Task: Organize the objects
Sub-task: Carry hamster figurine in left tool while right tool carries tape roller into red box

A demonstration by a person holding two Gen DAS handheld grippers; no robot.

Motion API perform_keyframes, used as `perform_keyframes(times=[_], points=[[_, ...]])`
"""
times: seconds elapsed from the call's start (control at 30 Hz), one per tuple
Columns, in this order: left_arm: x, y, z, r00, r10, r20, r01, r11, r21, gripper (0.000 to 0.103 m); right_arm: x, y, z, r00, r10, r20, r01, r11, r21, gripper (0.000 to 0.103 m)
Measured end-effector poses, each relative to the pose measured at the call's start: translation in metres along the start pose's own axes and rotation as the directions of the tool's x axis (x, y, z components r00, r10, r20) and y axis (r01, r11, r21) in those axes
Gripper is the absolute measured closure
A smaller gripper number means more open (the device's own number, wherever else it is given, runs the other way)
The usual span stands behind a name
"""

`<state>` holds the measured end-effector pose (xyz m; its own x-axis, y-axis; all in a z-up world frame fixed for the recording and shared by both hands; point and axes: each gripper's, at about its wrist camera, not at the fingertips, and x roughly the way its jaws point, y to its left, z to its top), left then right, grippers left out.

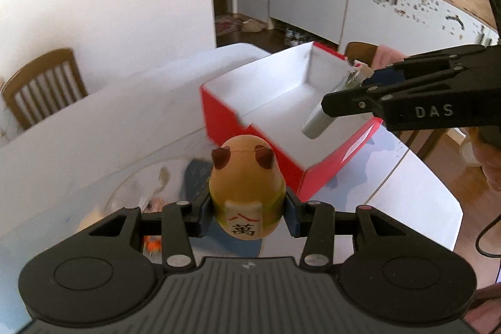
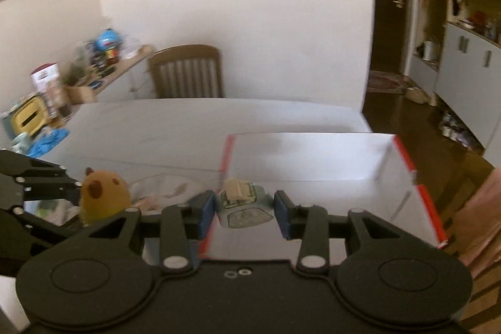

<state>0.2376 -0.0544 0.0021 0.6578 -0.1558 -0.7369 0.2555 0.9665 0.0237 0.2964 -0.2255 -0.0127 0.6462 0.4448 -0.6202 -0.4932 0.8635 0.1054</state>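
My left gripper is shut on a brown egg-shaped animal figure that has a mahjong tile printed on its belly. It hangs above the table, just short of the near corner of a red box with a white, bare inside. My right gripper reaches in from the right over the box, shut on a pale grey gadget. In the right wrist view that gadget, with a beige piece on top, sits between the blue pads of the right gripper above the box. At the left, the left gripper carries the figure.
The box stands on a white table. A clear bag with small items lies under the left gripper. A wooden chair stands at the far side, another with pink cloth behind the box. A cluttered shelf runs along the left wall.
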Motion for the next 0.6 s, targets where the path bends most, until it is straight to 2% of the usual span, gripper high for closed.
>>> perform_keyframes(times=[0.1,0.23,0.4,0.6], points=[[0.015,-0.011,0.019,1.000,-0.012,-0.007,0.012,0.999,0.037,0.059,0.010,-0.019,0.001,0.999,-0.042,-0.004,0.042,0.999,0.026,0.063],[0.045,-0.021,0.042,0.998,-0.038,-0.048,0.040,0.998,0.041,0.059,0.023,-0.041,-0.004,0.997,-0.081,-0.019,0.081,0.996,0.033,0.063],[0.078,-0.037,0.068,0.996,-0.034,-0.087,0.043,0.994,0.102,0.059,0.043,-0.066,-0.012,0.989,-0.144,-0.046,0.145,0.989,0.033,0.063],[0.126,-0.053,0.093,0.988,-0.025,-0.155,0.049,0.987,0.152,0.059,0.070,-0.089,-0.020,0.978,-0.177,-0.111,0.181,0.983,0.032,0.063]])
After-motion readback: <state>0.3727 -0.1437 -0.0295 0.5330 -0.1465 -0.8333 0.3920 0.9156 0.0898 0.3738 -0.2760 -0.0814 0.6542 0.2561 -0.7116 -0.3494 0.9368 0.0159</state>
